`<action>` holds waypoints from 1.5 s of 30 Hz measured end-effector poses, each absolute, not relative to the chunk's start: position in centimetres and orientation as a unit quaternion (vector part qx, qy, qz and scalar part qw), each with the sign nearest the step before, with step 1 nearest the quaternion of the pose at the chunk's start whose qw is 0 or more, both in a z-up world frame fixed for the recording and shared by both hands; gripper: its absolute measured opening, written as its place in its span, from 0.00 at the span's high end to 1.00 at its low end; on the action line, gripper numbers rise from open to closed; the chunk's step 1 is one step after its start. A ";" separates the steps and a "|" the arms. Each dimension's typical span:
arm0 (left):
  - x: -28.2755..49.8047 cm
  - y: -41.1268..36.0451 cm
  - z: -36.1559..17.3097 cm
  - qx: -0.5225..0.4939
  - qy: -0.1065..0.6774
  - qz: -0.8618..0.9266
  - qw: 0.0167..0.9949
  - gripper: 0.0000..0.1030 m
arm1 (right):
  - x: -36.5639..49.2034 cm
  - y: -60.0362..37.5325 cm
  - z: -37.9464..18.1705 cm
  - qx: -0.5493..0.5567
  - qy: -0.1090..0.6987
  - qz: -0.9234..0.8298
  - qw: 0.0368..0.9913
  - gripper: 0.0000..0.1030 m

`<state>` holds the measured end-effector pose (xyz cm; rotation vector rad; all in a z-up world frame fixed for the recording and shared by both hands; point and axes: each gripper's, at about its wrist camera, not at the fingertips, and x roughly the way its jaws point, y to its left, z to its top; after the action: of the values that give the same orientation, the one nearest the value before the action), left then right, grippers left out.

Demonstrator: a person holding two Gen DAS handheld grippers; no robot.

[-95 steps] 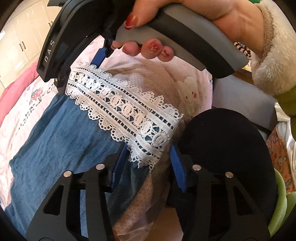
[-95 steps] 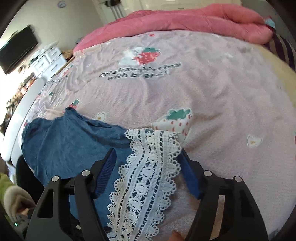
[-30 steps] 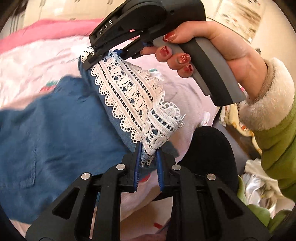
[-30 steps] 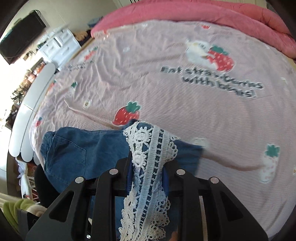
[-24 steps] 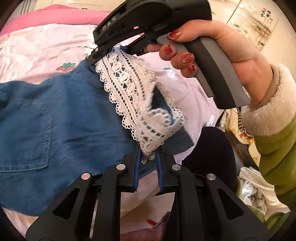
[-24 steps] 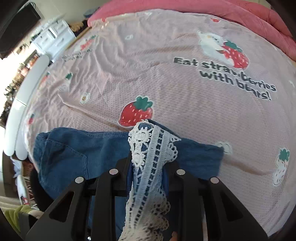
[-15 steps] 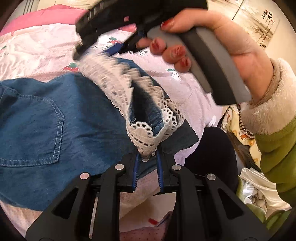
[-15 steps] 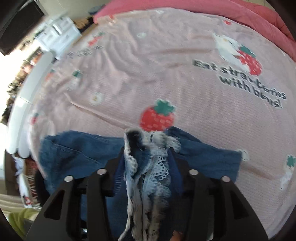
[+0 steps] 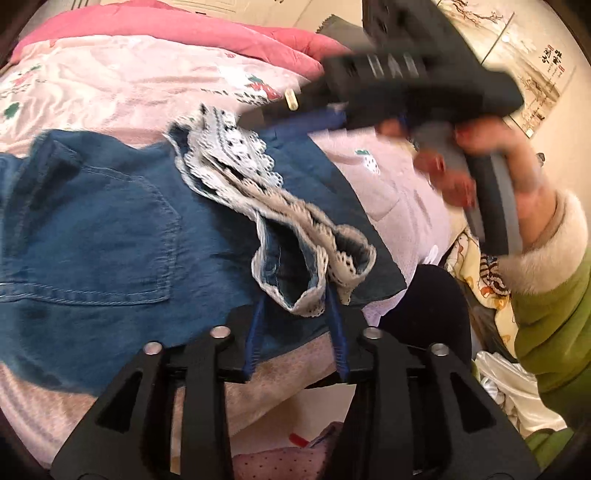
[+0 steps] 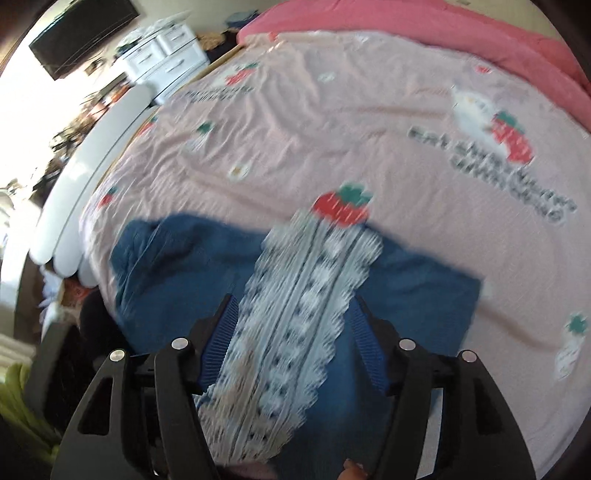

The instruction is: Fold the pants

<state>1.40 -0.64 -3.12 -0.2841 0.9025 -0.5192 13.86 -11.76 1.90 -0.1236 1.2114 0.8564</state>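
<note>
Blue denim pants [image 9: 99, 236] with a white lace hem [image 9: 236, 177] lie folded over on the pink strawberry bedsheet [image 9: 110, 92]. The lace hem rests on the denim near the back pocket. My left gripper [image 9: 295, 314] is open, its blue pads either side of the hem's near end. In the right wrist view the lace hem [image 10: 295, 306] lies on the denim [image 10: 173, 269] between the open fingers of my right gripper [image 10: 291, 321]. The right gripper [image 9: 413, 74] also shows in the left wrist view, blurred and apart from the cloth.
A pink quilt [image 10: 443, 33] is bunched at the far side of the bed. A white curved bed board [image 10: 74, 177] runs along the left edge, with a white dresser [image 10: 166, 55] beyond. A dark chair [image 9: 432, 306] and patterned cloth sit beside the bed.
Both grippers have opened and let go of the lace hem, which has dropped onto the denim. The right gripper has pulled up and away to the right.
</note>
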 end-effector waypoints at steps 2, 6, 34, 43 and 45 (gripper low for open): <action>0.9 -0.1 -2.8 -0.135 0.428 -0.242 0.860 0.61 | 13.0 -11.5 0.5 -0.046 0.570 0.404 0.714 0.41; -0.2 0.2 -2.5 -0.126 0.428 -0.233 0.864 0.59 | 11.7 -10.3 -1.1 -0.046 0.586 0.426 0.688 0.39; 0.3 0.6 -3.4 -0.121 0.457 -0.216 0.855 0.89 | 16.7 -7.3 0.7 -0.193 0.478 0.408 0.754 0.94; 0.0 -0.9 -3.7 -0.099 0.465 -0.225 0.850 0.89 | 16.8 -8.4 0.5 -0.188 0.470 0.397 0.765 0.61; -0.1 -0.9 -3.7 -0.098 0.466 -0.227 0.850 0.88 | 16.6 -8.9 1.9 -0.166 0.457 0.406 0.774 0.48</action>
<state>-0.05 -0.94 -3.70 -0.2075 0.9815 -0.4774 16.61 -8.94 1.89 -0.3596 0.9888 0.8798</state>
